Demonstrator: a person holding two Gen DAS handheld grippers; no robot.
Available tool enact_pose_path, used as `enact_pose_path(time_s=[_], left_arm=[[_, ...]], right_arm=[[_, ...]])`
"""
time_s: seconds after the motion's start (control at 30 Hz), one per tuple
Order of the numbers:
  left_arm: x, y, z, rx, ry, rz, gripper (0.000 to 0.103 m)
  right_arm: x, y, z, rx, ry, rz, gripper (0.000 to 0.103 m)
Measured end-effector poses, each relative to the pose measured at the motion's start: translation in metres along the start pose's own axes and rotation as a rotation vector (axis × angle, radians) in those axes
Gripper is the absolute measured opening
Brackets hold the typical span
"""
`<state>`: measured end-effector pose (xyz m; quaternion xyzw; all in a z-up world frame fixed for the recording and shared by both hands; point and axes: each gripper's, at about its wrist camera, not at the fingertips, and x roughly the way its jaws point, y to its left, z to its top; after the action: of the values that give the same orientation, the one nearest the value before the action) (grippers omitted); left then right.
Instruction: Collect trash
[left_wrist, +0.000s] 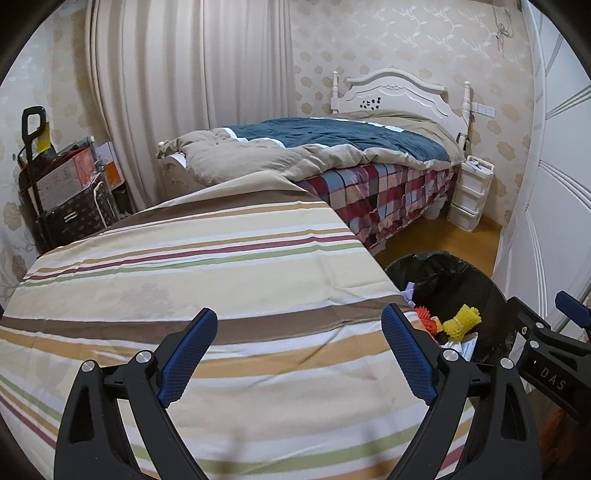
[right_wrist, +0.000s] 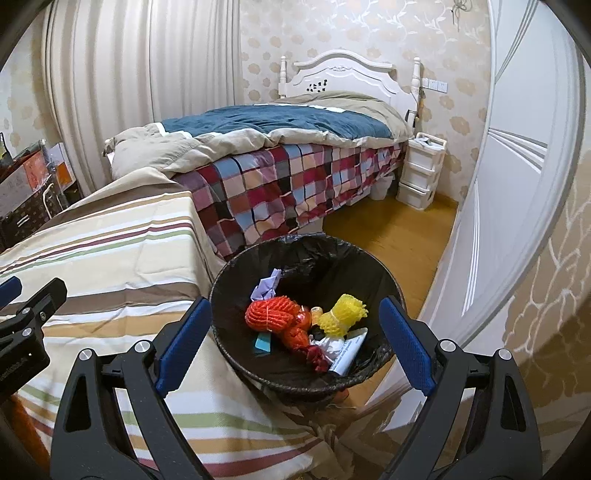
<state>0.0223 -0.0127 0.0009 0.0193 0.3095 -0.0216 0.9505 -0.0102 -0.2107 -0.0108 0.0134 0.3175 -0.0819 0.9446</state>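
A round trash bin with a black liner stands on the floor against the corner of a striped-cloth surface. Inside lie an orange foam net, a yellow foam net, crumpled purple paper and a white wrapper. My right gripper hovers above the bin, open, with nothing between its fingers. My left gripper is open over the striped cloth, empty, with the bin to its right. No loose trash shows on the cloth.
A bed with a checked sheet and blue quilt lies beyond. A white drawer unit stands by its head. A white door is at the right, stacked boxes at the far left, wood floor between.
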Motion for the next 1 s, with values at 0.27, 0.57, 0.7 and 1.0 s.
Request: enact_pose_path(time_s=[0.27,0.57,0.7,1.0], left_arm=[[-0.007,0.006,-0.003,-0.017,-0.008,0.003,0.090],[-0.010,0.007,-0.004,-0.019,-0.014,0.000,0.090],[-0.011,0.009,-0.004,-0.020,-0.016,-0.001,0.090],[-0.011,0.009,-0.004,-0.020,-0.015,-0.002,0.090]], right_arm=[[-0.011,0.000,-0.004,0.000,-0.013,-0.002,0.090],[-0.015,0.001,-0.003,-0.002,-0.019,-0.003,0.090],[-0.017,0.002,-0.001,-0.004,-0.021,-0.003,0.090],[-0.017,0.003,-0.001,-0.004,-0.020,-0.003,0.090]])
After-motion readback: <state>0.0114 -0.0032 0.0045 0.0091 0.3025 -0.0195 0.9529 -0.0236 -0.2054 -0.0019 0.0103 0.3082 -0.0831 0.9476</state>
